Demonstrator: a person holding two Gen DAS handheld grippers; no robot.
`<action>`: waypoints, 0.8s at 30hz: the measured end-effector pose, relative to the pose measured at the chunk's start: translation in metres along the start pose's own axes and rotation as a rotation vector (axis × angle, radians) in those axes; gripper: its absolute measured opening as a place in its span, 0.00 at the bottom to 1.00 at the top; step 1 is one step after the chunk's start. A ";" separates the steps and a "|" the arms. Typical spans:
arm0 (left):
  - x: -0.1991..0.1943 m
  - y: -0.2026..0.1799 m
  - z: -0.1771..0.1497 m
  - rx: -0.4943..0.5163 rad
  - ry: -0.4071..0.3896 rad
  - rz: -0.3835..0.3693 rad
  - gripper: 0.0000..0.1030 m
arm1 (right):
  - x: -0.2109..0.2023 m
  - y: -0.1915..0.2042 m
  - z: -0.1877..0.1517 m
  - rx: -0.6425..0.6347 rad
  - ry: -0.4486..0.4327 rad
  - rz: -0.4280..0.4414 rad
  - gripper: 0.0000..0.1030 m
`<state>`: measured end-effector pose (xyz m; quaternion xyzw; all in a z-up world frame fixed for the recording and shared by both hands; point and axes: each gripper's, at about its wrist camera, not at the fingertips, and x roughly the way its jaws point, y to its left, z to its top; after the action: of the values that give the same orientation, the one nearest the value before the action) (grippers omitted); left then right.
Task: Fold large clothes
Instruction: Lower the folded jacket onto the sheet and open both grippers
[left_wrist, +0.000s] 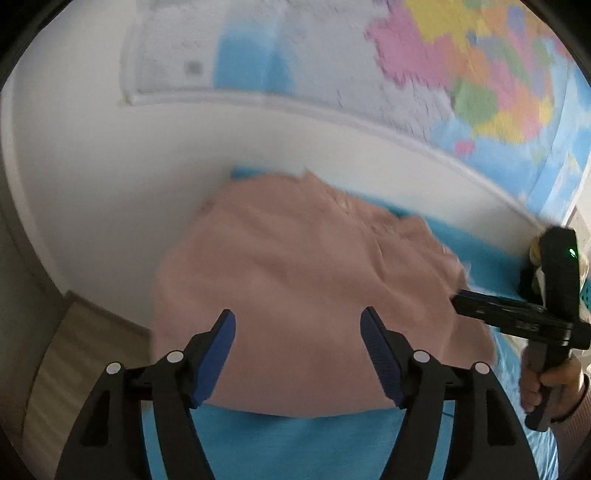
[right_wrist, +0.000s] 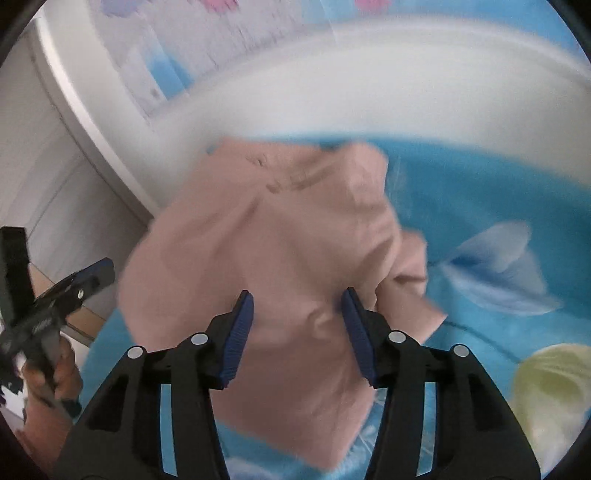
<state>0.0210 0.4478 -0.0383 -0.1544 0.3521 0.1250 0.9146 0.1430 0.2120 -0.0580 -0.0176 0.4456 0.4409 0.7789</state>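
Lying on the blue sheet in front of you, the pink garment is a loosely folded heap, its far edge close to the white wall. Your left gripper hovers over its near edge with the jaws apart and nothing between the blue pads; the cloth shows behind the gap, but the pads do not press on it. Your right gripper sits above the middle of the garment, its jaws apart too, though narrower than the left, and no fabric is pinched between them.

From the left view you can see the right gripper reaching in from the right with its tip at the garment's right edge, your hand on its handle. From the right view the left gripper shows at the left edge, beside the garment.

No containers show in either view. A map hangs on the wall behind the bed. A pale yellow cloth lies on the sheet at the lower right, apart from the garment. Both views are blurred.
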 end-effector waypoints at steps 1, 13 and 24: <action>0.011 -0.002 -0.001 0.002 0.021 -0.009 0.66 | 0.005 -0.002 -0.001 0.002 0.005 -0.003 0.46; 0.012 -0.031 -0.011 0.011 0.007 0.078 0.85 | -0.037 0.004 -0.019 -0.059 -0.064 -0.006 0.60; -0.033 -0.075 -0.040 -0.017 -0.090 0.145 0.94 | -0.070 0.030 -0.064 -0.165 -0.127 -0.062 0.78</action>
<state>-0.0021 0.3597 -0.0295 -0.1305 0.3199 0.2007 0.9167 0.0635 0.1564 -0.0366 -0.0677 0.3565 0.4519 0.8149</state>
